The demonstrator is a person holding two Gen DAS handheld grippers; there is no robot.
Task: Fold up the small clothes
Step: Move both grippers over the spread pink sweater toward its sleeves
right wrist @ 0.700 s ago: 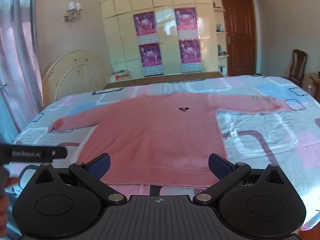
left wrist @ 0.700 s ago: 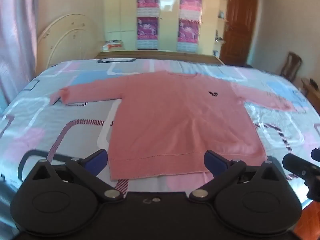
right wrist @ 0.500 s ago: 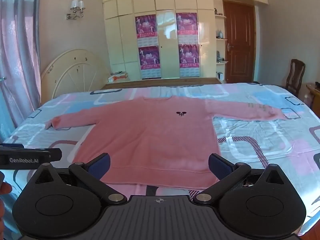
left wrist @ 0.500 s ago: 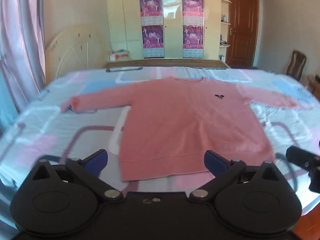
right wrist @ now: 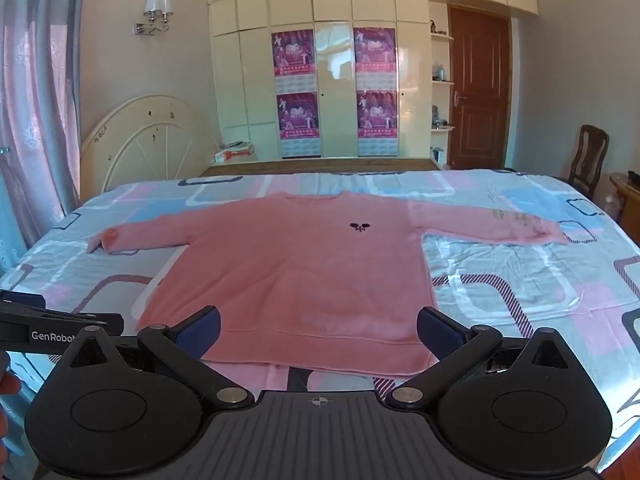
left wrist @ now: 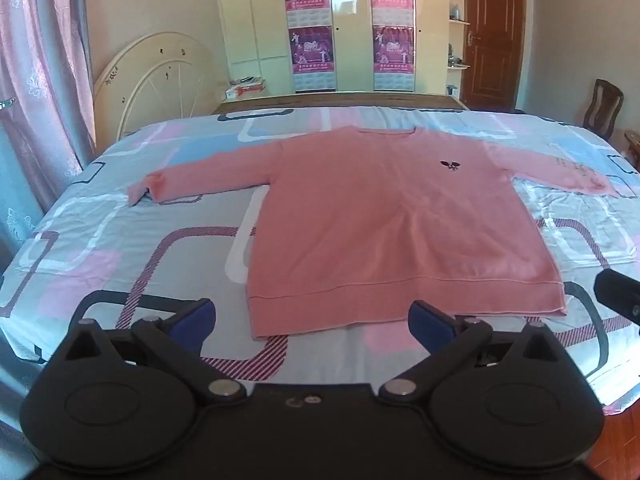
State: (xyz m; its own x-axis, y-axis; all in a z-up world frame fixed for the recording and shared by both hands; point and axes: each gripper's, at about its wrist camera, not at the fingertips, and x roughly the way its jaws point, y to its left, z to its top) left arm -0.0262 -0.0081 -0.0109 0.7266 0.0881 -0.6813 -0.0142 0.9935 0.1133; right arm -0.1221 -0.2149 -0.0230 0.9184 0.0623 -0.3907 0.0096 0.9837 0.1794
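Observation:
A pink long-sleeved sweater (left wrist: 384, 220) lies flat and face up on the bed, both sleeves spread out, a small dark logo on its chest; it also shows in the right wrist view (right wrist: 304, 276). My left gripper (left wrist: 312, 318) is open and empty, held above the bed's near edge in front of the sweater's hem. My right gripper (right wrist: 318, 328) is open and empty, also near the hem, to the right of the left one. The left sleeve's cuff (left wrist: 140, 190) is folded back on itself.
The bed (left wrist: 120, 240) has a patterned sheet in pink, blue and white. A cream headboard (left wrist: 160, 76) leans on the far wall beside a wardrobe (right wrist: 336, 92) with posters. A wooden chair (right wrist: 588, 156) and door stand at the right. A curtain hangs on the left.
Both grippers have pulled back and tilted up a little, so more of the room and the bed's near edge show. The sweater has not moved.

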